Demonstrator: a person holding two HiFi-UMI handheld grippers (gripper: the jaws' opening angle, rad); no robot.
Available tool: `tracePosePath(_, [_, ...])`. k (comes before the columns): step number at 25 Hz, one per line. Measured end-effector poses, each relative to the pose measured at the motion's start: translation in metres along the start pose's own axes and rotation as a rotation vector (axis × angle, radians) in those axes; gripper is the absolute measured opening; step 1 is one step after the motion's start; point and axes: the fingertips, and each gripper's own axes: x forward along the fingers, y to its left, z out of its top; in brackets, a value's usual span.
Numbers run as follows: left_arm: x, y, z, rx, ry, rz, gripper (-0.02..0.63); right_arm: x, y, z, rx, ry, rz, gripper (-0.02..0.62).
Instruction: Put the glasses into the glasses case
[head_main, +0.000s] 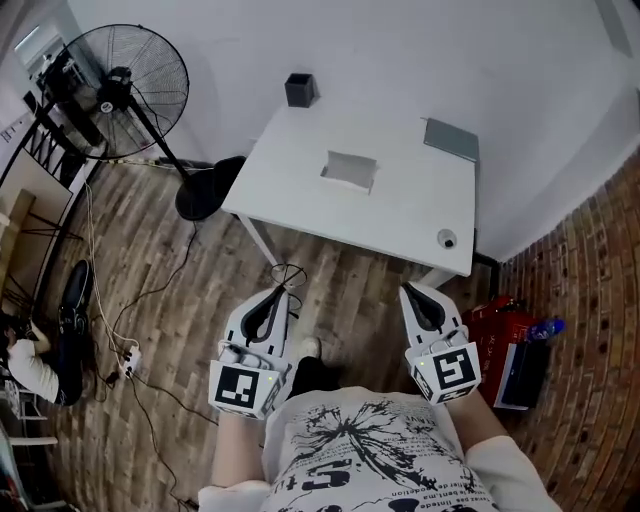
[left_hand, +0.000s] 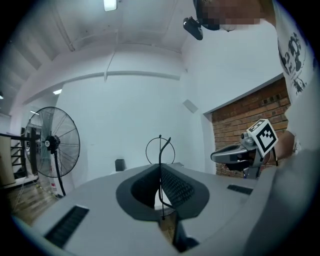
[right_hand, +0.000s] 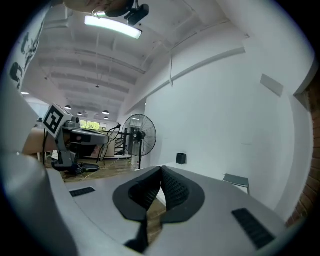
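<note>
**Head view:** A person stands on a plank floor facing a white rectangular table (head_main: 400, 205). A pale grey rectangular case (head_main: 349, 170) lies at the table's middle. The left gripper (head_main: 282, 291) holds thin black round wire-rimmed glasses (head_main: 288, 274) short of the table, well apart from the case.

**Left gripper view:** The jaws of the left gripper (left_hand: 161, 172) are pinched on the glasses (left_hand: 160, 149) by a wire arm, with one lens ring upright above them.

**Right gripper view:** The jaws of the right gripper (right_hand: 161, 176) are pressed together with nothing between them.
</note>
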Motion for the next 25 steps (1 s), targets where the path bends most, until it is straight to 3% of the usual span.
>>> tracePosePath(7, [0.085,0.104,0.013,0.022,-0.043,-0.121,0.017,0.115,-0.006,0.022,-0.018,0.016,-0.116,0.015])
tracePosePath(12, [0.131,0.147,0.012,0.024,-0.028,-0.207,0.017,0.170,-0.013,0.030,-0.006,0.040,-0.182,0.015])
tracePosePath(17, [0.171,0.157,-0.002,0.059,0.005,-0.260,0.017,0.198,-0.030,0.019,0.004,0.082,-0.213,0.015])
tracePosePath(25, [0.262,0.146,-0.034,0.217,0.175,-0.390,0.017,0.237,-0.095,-0.005,0.064,0.105,-0.251,0.015])
